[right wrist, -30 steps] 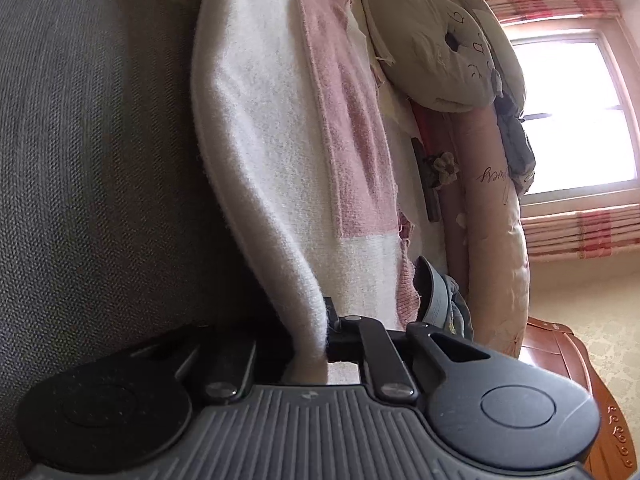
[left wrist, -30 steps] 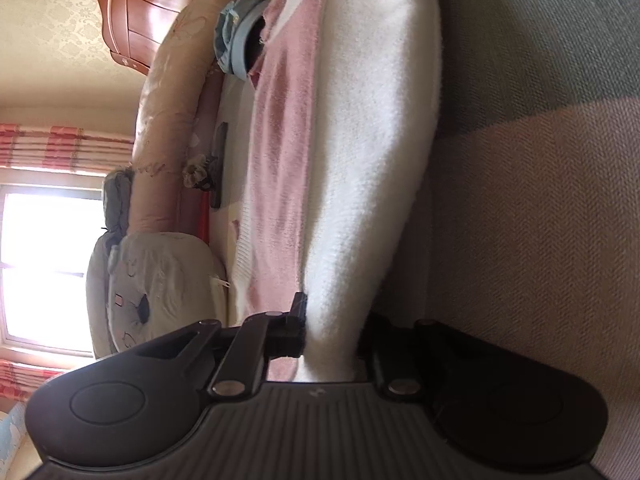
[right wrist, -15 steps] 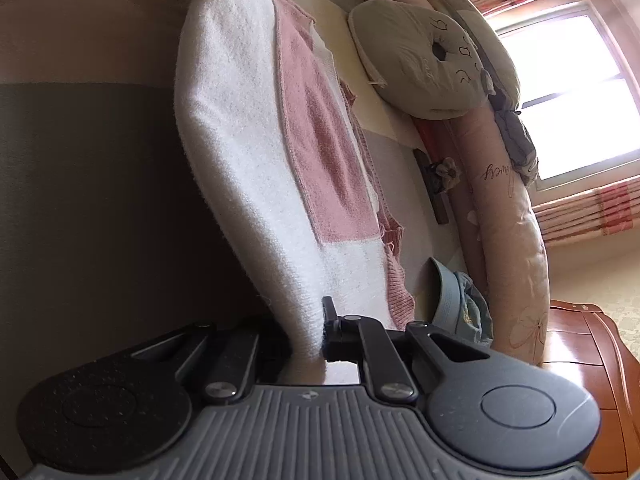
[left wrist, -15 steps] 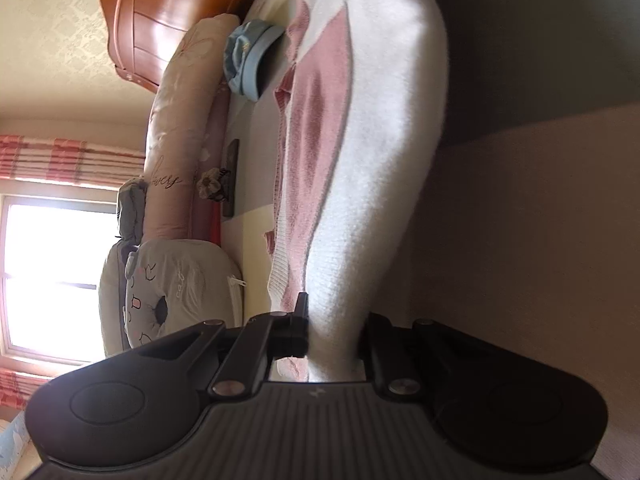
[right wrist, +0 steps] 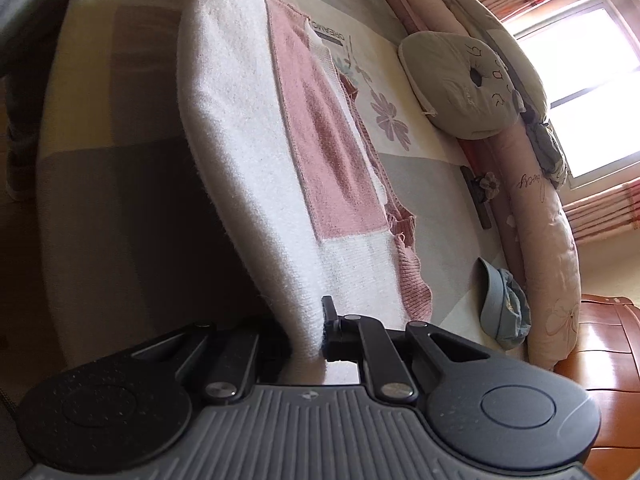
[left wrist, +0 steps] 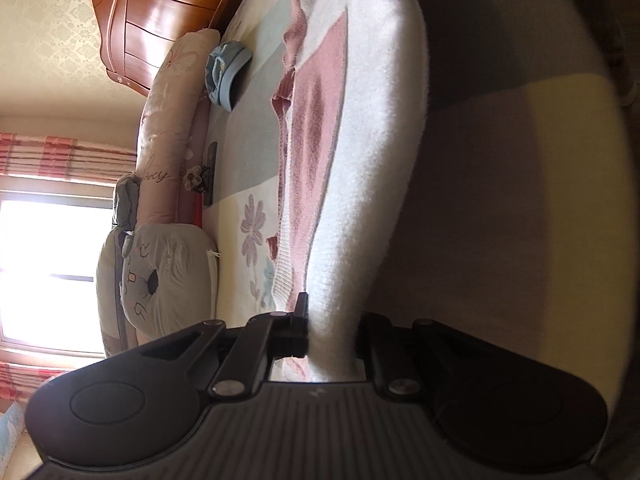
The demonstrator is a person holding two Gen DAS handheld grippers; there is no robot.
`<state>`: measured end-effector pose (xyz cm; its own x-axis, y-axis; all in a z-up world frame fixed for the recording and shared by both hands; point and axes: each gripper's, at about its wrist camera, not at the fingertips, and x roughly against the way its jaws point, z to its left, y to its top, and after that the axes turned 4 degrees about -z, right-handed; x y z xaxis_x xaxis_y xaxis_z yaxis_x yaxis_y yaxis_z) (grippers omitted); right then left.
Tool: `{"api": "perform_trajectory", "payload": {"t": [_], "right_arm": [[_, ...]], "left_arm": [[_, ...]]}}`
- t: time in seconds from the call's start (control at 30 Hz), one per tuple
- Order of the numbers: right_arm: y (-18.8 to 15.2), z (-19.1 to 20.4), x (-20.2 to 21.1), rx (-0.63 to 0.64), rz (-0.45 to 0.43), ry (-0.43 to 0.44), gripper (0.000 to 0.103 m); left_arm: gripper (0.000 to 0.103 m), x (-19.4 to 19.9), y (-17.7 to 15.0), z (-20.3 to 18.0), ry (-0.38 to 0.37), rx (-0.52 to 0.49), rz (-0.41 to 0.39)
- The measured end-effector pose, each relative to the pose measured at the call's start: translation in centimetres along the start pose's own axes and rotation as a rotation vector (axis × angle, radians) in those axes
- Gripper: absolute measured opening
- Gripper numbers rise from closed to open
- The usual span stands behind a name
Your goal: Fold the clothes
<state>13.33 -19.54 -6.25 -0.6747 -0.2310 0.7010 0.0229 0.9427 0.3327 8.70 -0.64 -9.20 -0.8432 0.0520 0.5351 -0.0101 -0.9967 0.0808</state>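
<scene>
1. Plainly stretched between both tools: white-and-pink sweater (left wrist: 372, 140), fuzzy white edge lifted off the bed (left wrist: 248, 152), pink panel sagging toward the floral sheet.
2. Clamped at one end by the left gripper (left wrist: 330, 330), jaws narrow, white knit pinched between the black fingers (left wrist: 300, 316); tilted moderately downward.
3. Clamped at the other end by the right gripper (right wrist: 308, 334), equally narrow on the white hem, angled more steeply down; tip of the opposite tool visible at the far end of the fabric.
4. Compared with a second ago: raised and carried across the bed, more sheet and flower print exposed under the garment, window side brought further into sight.
5. Further out: blue cap (right wrist: 502, 306) beside the long pink bolster (right wrist: 540, 216), cat-face cushion (right wrist: 460, 88), wooden headboard (left wrist: 160, 16), bright window (left wrist: 44, 268).
</scene>
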Motion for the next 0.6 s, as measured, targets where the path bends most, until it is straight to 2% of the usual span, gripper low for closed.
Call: {"api": "perform_trajectory", "payload": {"t": [0.13, 0.27, 0.33, 0.43, 0.5, 0.57, 0.6], "right_arm": [[-0.2, 2.1, 1.2, -0.006, 0.007, 0.029, 0.012], [-0.4, 3.3, 1.5, -0.031, 0.022, 0.051, 0.013], [-0.5, 3.5, 1.1, -0.06, 0.038, 0.067, 0.014], [-1.0, 3.0, 1.1, -0.144, 0.064, 0.139, 0.026], [-1.7, 2.3, 1.5, -0.208, 0.077, 0.195, 0.038], [-3.2, 0.9, 2.7, -0.305, 0.082, 0.246, 0.042], [-3.9, 0.1, 3.4, -0.355, 0.084, 0.27, 0.048]], "left_arm": [[0.009, 1.7, -0.2, -1.5, -0.02, 0.014, -0.005], [0.009, 1.7, -0.4, -2.8, -0.038, 0.032, 0.003], [0.01, 1.8, -0.5, -3.2, -0.072, 0.03, 0.012], [0.015, 2.6, -0.7, -3.1, -0.131, 0.019, 0.026], [0.017, 3.5, -1.0, -2.3, -0.174, 0.032, 0.029], [0.019, 4.9, -1.6, -0.2, -0.287, 0.12, 0.027], [0.019, 5.8, -2.1, 0.9, -0.346, 0.171, 0.008]]}}
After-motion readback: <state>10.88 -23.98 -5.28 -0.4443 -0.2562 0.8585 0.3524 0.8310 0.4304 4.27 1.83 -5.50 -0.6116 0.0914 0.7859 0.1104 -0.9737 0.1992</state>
